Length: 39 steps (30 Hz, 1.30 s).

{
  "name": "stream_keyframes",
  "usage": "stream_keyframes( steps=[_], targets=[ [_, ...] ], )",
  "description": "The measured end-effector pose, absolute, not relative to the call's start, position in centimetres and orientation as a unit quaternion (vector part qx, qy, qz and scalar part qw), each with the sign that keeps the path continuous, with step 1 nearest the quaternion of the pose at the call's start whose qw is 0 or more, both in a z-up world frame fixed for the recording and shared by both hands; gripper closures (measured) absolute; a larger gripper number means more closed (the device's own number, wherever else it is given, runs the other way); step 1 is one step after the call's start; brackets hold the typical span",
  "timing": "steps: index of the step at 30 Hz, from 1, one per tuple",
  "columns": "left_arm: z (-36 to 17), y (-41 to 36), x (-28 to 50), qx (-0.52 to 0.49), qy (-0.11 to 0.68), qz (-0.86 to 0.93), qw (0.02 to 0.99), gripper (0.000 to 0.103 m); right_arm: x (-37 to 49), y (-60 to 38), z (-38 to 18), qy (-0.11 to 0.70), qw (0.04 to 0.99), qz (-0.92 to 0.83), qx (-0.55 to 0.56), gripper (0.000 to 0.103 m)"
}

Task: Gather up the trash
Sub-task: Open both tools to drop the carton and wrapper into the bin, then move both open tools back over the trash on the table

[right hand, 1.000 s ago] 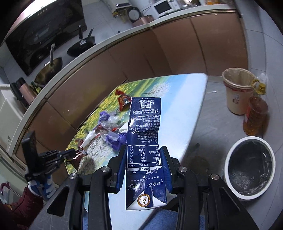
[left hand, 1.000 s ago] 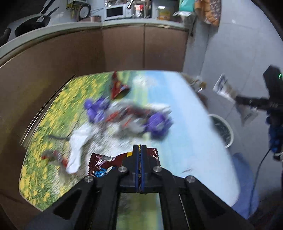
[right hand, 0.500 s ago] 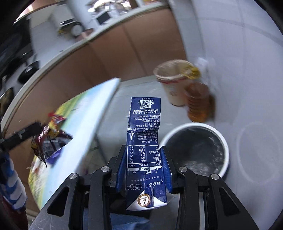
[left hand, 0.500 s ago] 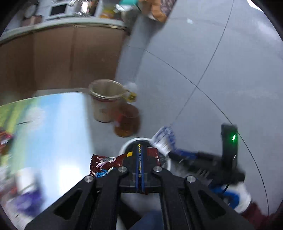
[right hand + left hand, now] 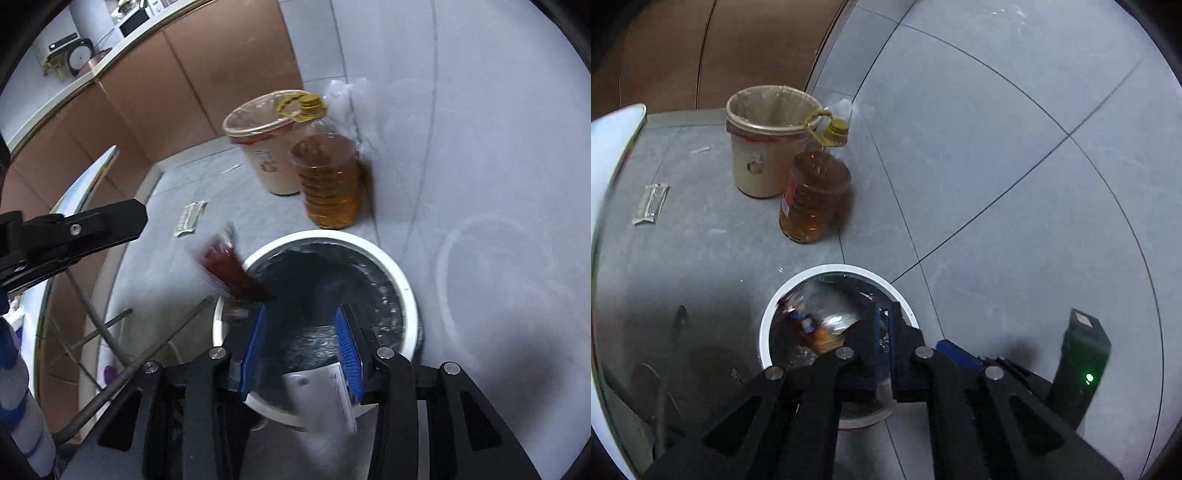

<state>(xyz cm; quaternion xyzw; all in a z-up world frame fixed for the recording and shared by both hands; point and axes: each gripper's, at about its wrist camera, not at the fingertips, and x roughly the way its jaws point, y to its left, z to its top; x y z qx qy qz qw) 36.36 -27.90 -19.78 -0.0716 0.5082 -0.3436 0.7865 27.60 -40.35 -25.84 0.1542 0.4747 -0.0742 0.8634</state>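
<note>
While both grippers hang over the white bin (image 5: 404, 291) on the floor, neither one holds anything. The right gripper (image 5: 301, 350) has its jaws wide apart, and the milk carton (image 5: 321, 395) lies blurred just below them, over the bin's near rim. The left gripper (image 5: 884, 349) is slightly apart; the red snack wrapper (image 5: 812, 325) is blurred just left of its fingertips, inside the bin's mouth.

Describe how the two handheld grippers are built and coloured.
Both are matte black linkage frames with silver pivot bolts. The right gripper has ribbed blue finger pads. The left gripper also shows blue pads. A black box with a green light rides the right one.
</note>
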Motion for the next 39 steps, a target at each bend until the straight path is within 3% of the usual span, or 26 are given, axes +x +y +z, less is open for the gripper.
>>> stream_keyframes(
  steps=[10, 20, 30, 32, 33, 34, 39],
  targets=[
    [-13.0, -21.3, 31.3, -0.093, 0.427, -0.334, 0.835, 0.098, 24.4, -37.5, -21.2, 0.435, 0.889, -0.061, 0.13, 0.056],
    [-6.1, -8.0, 23.4, -0.066, 0.346, -0.259, 0.899, 0.098, 19.7, -29.5, -10.9, 0.362, 0.927, 0.014, 0.095, 0.052],
    [-6.6, 7.4, 18.8, -0.065, 0.342, -0.136, 0.928, 0.097, 17.6, -20.4, -5.6, 0.339, 0.93, 0.125, 0.071, 0.051],
    [-7.2, 10.4, 18.0, -0.065, 0.347, -0.113, 0.929, 0.081, 17.8, -18.7, -5.4, 0.343, 0.926, 0.145, 0.066, 0.051],
    [-7.6, 11.9, 17.9, -0.065, 0.349, -0.097, 0.93, 0.064, 17.9, -17.9, -5.4, 0.347, 0.923, 0.154, 0.065, 0.051],
    [-8.0, 13.2, 17.7, -0.064, 0.351, -0.083, 0.93, 0.059, 18.0, -17.0, -5.5, 0.351, 0.92, 0.165, 0.065, 0.051],
    [-10.7, 17.9, 18.3, -0.044, 0.379, -0.039, 0.923, 0.058, 19.3, -11.9, -7.1, 0.379, 0.898, 0.22, 0.047, 0.051]
  ],
)
